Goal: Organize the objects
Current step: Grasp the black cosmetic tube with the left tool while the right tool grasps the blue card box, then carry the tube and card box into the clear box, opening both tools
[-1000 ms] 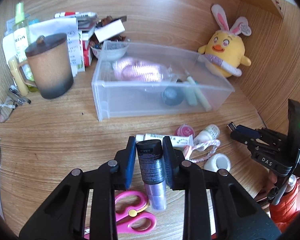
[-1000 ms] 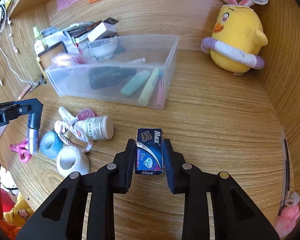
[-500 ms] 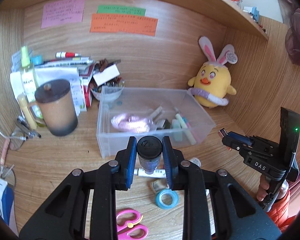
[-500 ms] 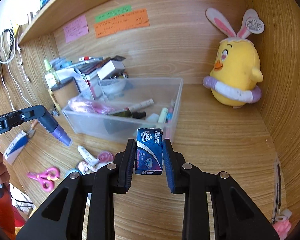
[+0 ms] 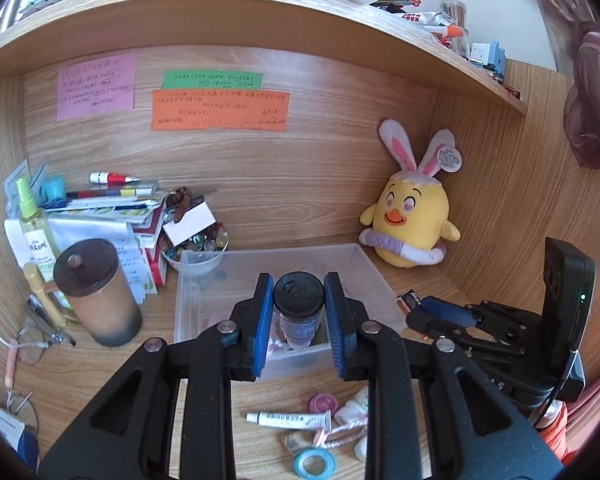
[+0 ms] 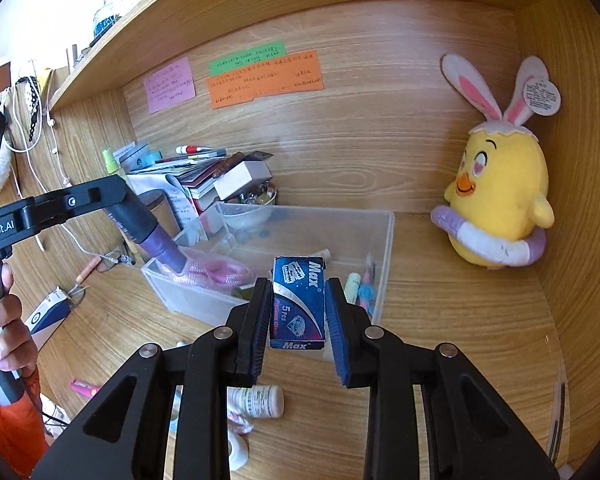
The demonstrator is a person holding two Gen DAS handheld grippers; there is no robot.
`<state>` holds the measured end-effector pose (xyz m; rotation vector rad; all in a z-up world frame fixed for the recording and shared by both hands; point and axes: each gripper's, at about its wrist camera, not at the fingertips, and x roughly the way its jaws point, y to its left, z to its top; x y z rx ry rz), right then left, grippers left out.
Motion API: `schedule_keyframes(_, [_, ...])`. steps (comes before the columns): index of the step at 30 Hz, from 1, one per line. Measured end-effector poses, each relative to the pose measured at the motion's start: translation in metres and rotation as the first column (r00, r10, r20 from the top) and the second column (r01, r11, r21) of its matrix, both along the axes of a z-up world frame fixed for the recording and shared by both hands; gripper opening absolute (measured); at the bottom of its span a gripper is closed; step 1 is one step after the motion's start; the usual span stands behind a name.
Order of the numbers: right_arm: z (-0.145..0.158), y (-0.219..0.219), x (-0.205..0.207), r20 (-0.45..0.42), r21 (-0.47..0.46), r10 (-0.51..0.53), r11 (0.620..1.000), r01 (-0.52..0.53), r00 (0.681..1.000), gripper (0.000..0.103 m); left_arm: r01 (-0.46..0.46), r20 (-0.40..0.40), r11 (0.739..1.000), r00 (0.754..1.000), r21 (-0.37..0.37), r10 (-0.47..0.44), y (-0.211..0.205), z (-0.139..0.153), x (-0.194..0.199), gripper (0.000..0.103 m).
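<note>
A wooden desk alcove seen from two hand-held grippers, both raised above a clear plastic bin [image 5: 204, 276] that sits in the middle of the desk. The left gripper [image 5: 299, 322] is closed on a small bottle [image 5: 299, 304] with a black cap and purple body; its blue pads press the cap from either side, and the bottle hangs tilted with its purple end over the near left part of the bin, seemingly lined up for dropping in. The right gripper [image 6: 298, 316] is clamped on a small blue box [image 6: 299, 302] printed "Max", held upright between the pads and poised in front of the bin's near wall, seemingly ready to go in too. The bin already holds a pink mesh pouch [image 6: 220, 272] and a few pastel pens [image 6: 360, 286], so it appears to be the collection point. Loose items wait on the desk in front of it: a white tube [image 5: 288, 420], a blue tape roll [image 5: 314, 464] and a pink disc [image 5: 323, 403]. A yellow plush chick [image 6: 500, 208] with rabbit ears sits in the right corner, and a lidded brown mug [image 5: 98, 294] stands left of the bin, both clear of the work.
</note>
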<state>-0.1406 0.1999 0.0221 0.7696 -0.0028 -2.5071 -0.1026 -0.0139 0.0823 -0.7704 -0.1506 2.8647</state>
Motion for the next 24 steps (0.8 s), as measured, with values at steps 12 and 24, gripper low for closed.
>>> schedule_keyframes(12, [-0.017,-0.02,-0.044,0.076,0.048,0.016,0.999,-0.02,0.997,0.025,0.004,0.112,1.0,0.994,0.009,-0.005,0.005,-0.038,-0.051,0.025])
schedule_keyframes(24, [-0.048,-0.044,-0.069,0.168,0.114,0.026,0.992,-0.046,0.985,0.025,0.007,0.178,0.999,0.984,-0.047,0.002,0.003,-0.065,-0.053,0.027])
